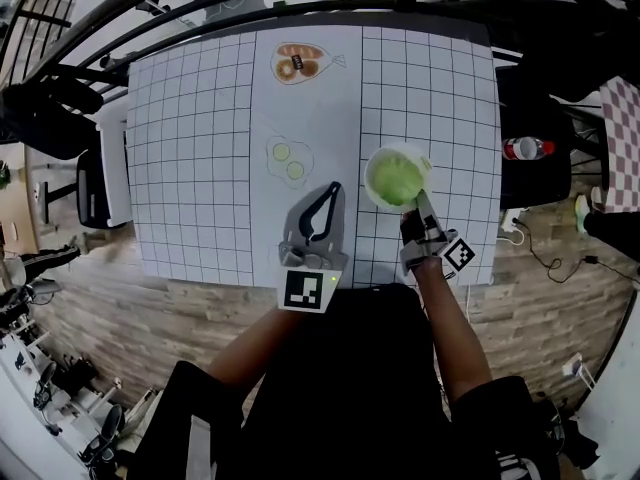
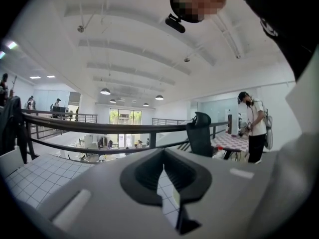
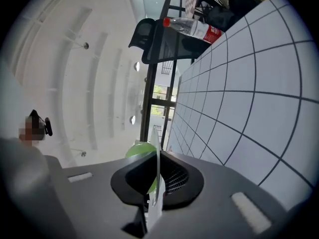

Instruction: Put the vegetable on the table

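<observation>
Placing the bowl (image 1: 373, 164) of vegetable (image 1: 397, 181), desk's (image 1: 200, 118) near-right edge
Right gripper (image 1: 422, 201) jaws pinch the rim; left gripper (image 1: 334, 189) jaws together, empty; next: release

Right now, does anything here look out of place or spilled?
Nothing stands out. The right claw pinches the bowl by its rim, the green vegetable sits inside, and nothing has spilled on the table.

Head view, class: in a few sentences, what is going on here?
A person works two hand-held grippers over a gridded table. The right gripper has its fingers shut on the rim of a bowl holding a green vegetable. The left gripper is empty, fingers together, just left of the bowl. The vegetable is not yet out on the table.
</observation>
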